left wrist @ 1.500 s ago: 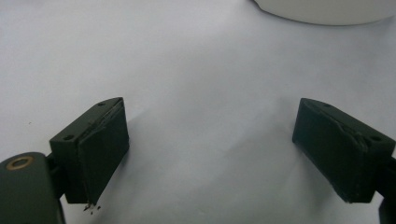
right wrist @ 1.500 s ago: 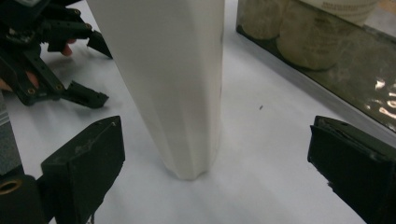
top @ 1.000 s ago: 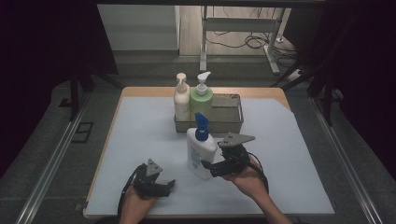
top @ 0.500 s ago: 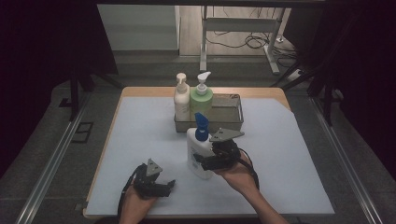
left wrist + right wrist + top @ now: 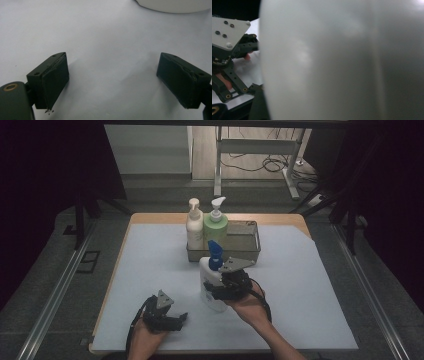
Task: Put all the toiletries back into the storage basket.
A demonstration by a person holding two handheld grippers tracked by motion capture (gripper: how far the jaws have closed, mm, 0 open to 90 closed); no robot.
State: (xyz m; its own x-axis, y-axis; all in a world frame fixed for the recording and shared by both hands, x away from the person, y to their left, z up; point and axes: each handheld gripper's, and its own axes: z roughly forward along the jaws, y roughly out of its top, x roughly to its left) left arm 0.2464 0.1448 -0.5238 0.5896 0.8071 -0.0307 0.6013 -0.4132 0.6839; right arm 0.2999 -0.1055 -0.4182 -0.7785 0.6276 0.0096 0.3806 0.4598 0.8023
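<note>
Landmark: the metal tray (image 5: 250,251) sitting at the far middle of the white table cover (image 5: 310,285).

White bottle with the blue pump (image 5: 212,279) is standing upright just in front of the tray's near wall, slightly left of its centre, apart from the tray itself. In the right gripper view its white body (image 5: 342,62) is sitting right against the lens, blurred.

Right gripper (image 5: 220,292) is coming in at the bottle from the bottle's right side, in front of the tray. Its jaws have just been closing, with the bottle body between them. Jaw tips are hidden behind the bottle, so I can't tell whether the pads are pressing on it yet.

Left gripper (image 5: 180,319) is resting low on the cover, well in front of the tray and off to its left, pointing toward the bottle base. Its jaws (image 5: 115,82) are standing wide apart, nothing between them, bare cover under them.

Inside the tray's left end: a cream pump bottle (image 5: 194,226) and a green pump bottle (image 5: 215,226) are standing side by side, touching or nearly so.
</note>
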